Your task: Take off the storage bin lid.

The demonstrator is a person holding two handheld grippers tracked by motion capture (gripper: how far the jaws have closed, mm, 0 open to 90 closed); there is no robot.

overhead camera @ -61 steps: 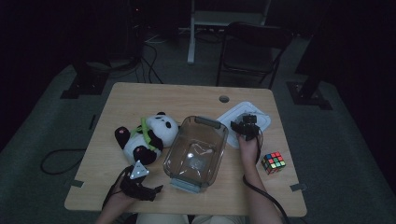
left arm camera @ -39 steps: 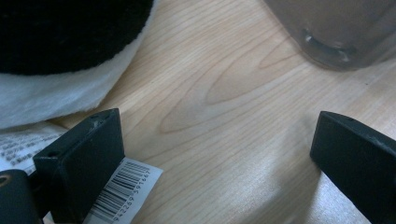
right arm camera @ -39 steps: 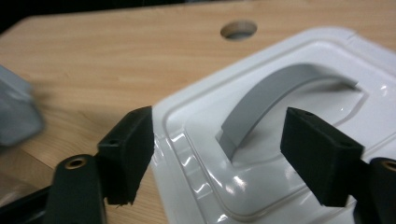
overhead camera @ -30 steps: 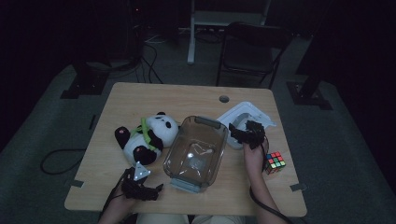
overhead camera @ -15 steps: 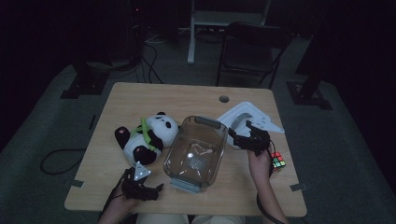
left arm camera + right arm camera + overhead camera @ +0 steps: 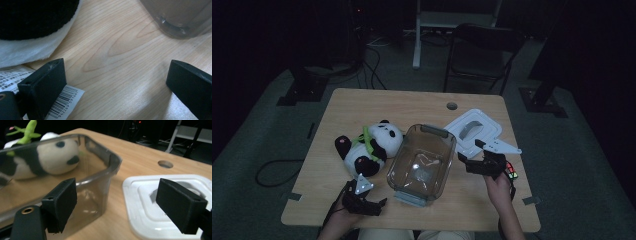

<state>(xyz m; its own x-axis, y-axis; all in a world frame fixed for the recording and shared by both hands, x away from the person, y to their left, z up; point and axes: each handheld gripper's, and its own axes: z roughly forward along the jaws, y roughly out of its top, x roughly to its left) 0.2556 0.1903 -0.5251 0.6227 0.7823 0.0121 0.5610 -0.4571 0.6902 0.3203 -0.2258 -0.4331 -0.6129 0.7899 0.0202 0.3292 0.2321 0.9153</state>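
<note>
Right tool (image 6: 473, 162) withdrew off flat white lid (image 6: 474, 131); both tools released.

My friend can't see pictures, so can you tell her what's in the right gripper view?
Two open black jaws of the right gripper reach over a wooden table, between a clear plastic tub on the left and a white lid on the right. A panda plush toy with a green leaf shows through the tub.

Surface (image 6: 377, 107): pale wood grain. Plush panda (image 6: 371, 145): black and white, green sprig, pink paw pad. Container (image 6: 422, 165): clear, smoky grey. Lid (image 6: 474, 131): white. Puzzle cube (image 6: 511, 171): multicoloured squares. Gripper fingers (image 6: 60, 203): black. Tag (image 6: 61, 103): white, black barcode.
</note>
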